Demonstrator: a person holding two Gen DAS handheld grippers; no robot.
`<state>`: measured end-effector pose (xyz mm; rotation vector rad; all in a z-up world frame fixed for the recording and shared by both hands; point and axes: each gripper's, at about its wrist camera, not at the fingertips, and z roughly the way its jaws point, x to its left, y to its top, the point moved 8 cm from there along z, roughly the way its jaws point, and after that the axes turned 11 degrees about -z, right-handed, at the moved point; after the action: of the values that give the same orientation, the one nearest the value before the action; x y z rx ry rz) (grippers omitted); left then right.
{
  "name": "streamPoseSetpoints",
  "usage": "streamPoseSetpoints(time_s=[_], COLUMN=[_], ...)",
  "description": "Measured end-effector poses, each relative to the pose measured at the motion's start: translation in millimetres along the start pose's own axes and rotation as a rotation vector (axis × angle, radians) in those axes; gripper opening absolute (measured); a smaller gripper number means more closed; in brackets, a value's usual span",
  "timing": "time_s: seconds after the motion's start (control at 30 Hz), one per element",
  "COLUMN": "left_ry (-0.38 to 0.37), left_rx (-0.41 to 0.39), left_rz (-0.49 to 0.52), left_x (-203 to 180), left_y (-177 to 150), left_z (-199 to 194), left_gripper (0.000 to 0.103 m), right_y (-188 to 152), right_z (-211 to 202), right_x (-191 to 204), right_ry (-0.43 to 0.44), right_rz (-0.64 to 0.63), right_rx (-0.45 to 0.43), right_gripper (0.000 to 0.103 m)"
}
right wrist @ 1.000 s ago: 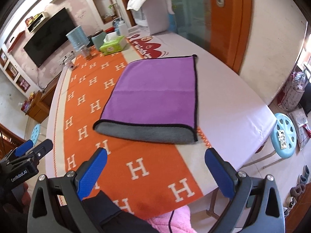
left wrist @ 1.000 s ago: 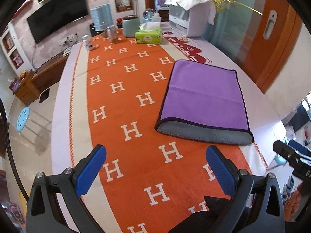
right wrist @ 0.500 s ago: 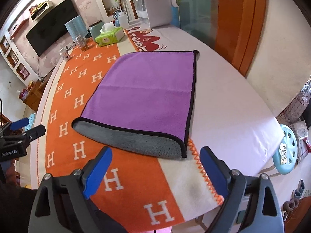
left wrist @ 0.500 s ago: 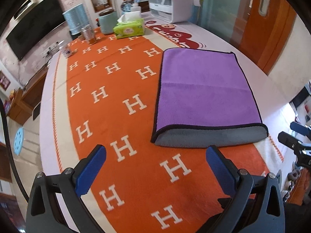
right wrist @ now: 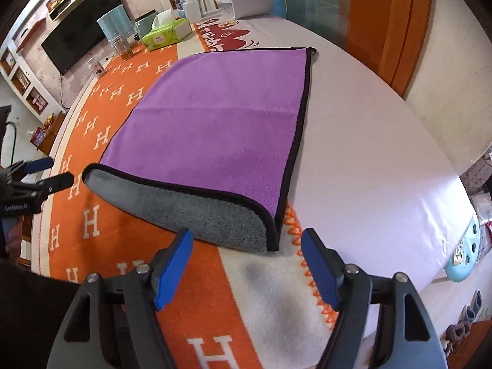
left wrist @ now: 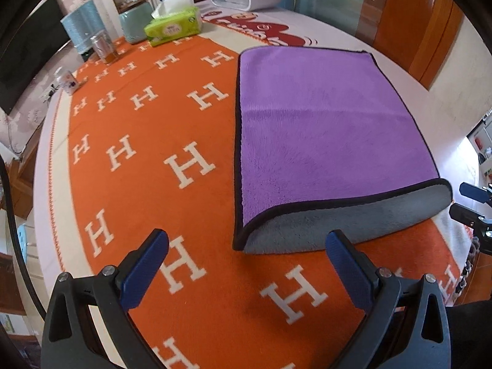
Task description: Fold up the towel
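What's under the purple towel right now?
The towel is folded once: its grey underside curls out at the near fold. It lies partly on the orange H blanket, partly on the white tablecloth. Anything between the layers is hidden.

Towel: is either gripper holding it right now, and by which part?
Nothing is held. The left gripper and right gripper are both open, just short of the purple towel's near grey folded edge, without touching it.
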<state>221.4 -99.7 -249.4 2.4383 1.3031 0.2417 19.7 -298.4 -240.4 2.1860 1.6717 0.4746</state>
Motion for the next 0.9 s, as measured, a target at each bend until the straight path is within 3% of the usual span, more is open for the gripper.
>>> streamPoseSetpoints(time_s=[0.33, 0.6, 0.9], left_ry=[-0.053, -0.112, -0.12], left_rx=[0.09, 0.117, 0.126], left_rz=[0.0, -0.016, -0.027], left_x=[-1, -9, -11], left_y=[-3, -3, -5], left_z=[33, 36, 32], left_gripper=[0.089, 0.063, 0.042], right_y=[-7, -4, -4], right_z=[18, 20, 19], right_x=[-11, -7, -4], right_ry=[0.011, 0.043, 0.062], right_rz=[-0.02, -0.047, -0.068], right_rx=[-0.005, -0.019, -0.028], right_gripper=[0.063, 0.053, 0.041])
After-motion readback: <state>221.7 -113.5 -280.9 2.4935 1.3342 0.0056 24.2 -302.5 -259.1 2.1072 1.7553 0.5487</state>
